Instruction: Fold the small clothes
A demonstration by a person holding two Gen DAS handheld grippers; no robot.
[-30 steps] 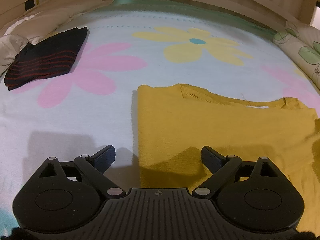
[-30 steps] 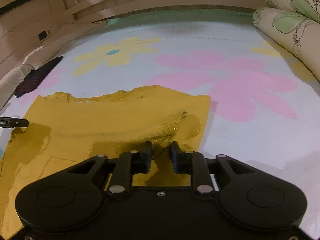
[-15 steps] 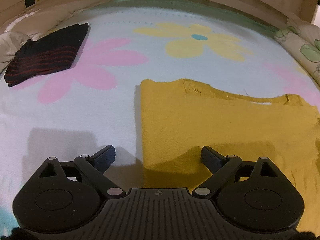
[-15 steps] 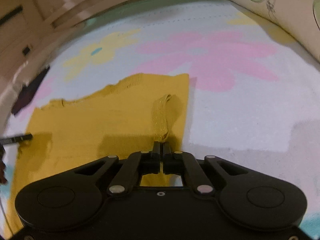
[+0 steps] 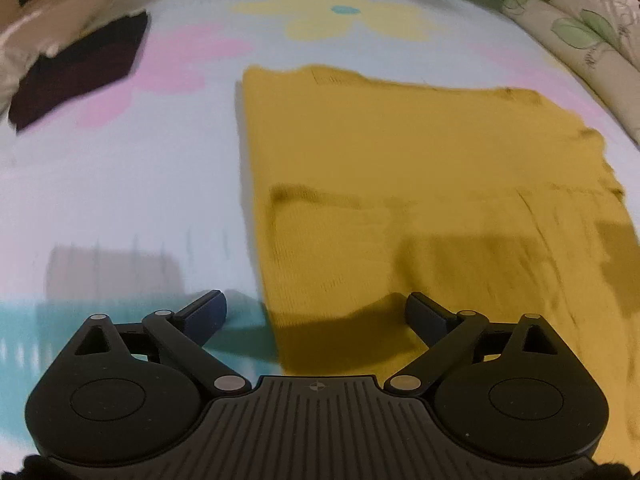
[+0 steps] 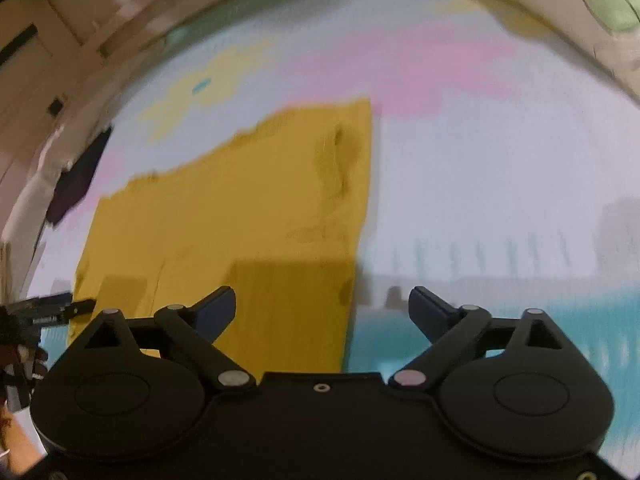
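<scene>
Right tongs (image 6: pixel 322 306) just sprung apart, nothing between. Left tongs (image 5: pixel 316 312) apart, empty. Mustard-yellow knit top (image 5: pixel 420 184) flat on flower-print bed sheet (image 5: pixel 120 184). Dark folded garment (image 5: pixel 80 68) far left. No legible writing.

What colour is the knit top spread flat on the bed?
Mustard yellow knit top, plain; clearest in the left wrist view.
</scene>
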